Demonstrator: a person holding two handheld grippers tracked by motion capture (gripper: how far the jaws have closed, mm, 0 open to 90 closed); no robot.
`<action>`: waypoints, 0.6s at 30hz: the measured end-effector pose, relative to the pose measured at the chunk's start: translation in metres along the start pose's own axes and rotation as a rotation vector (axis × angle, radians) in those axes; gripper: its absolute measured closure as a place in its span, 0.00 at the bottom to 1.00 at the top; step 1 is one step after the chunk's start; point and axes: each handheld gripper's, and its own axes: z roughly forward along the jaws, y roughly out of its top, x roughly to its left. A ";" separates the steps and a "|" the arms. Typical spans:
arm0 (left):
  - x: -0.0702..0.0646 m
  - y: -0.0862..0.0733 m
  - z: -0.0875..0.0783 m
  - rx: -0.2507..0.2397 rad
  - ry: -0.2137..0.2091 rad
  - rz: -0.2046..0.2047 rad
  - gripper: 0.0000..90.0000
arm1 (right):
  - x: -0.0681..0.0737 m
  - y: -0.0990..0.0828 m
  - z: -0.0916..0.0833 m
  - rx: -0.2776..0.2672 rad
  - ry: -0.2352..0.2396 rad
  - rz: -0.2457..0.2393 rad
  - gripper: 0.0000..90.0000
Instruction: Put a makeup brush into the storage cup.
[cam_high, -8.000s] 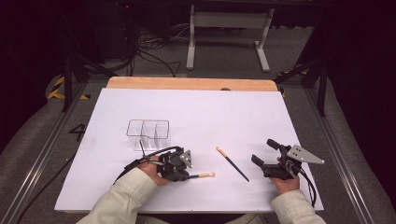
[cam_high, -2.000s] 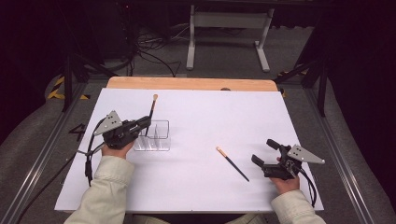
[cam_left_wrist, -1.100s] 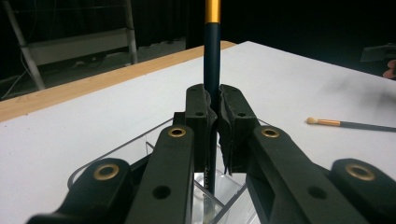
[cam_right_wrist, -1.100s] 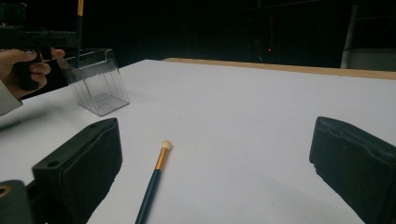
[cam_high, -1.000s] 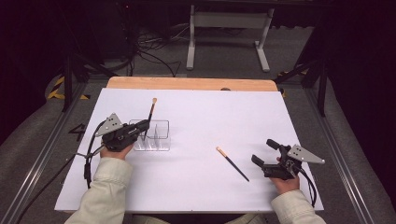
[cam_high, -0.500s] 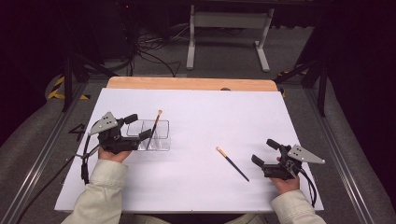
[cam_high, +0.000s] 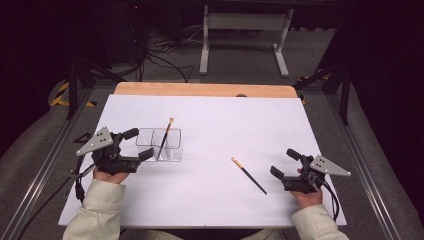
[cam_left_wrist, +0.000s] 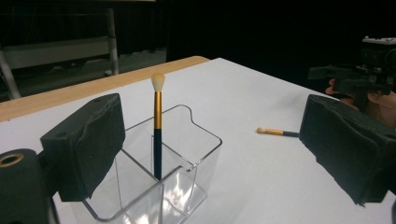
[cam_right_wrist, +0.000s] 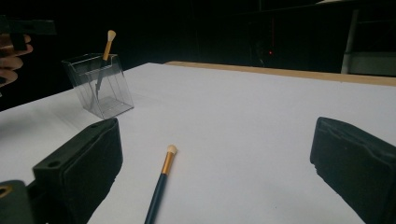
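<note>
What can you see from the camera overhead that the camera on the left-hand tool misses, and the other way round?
The high view alone takes in both sleeves, the left gripper from outside, the table edges and the floor cables beyond.

The left gripper view alone looks close along its own open jaws at the brush head.

Both show the clear holder with one brush standing in it, the second brush lying flat on the white sheet, and the right gripper.
</note>
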 end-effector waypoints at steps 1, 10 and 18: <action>-0.001 -0.001 -0.001 0.003 -0.001 0.000 0.09 | 0.001 0.001 0.000 0.000 0.003 -0.009 0.03; -0.008 -0.009 -0.010 0.043 -0.005 0.023 0.08 | 0.011 0.013 0.000 0.028 0.009 -0.069 0.03; -0.013 -0.014 -0.012 0.065 -0.001 0.040 0.08 | 0.015 0.022 0.002 0.056 0.014 -0.090 0.03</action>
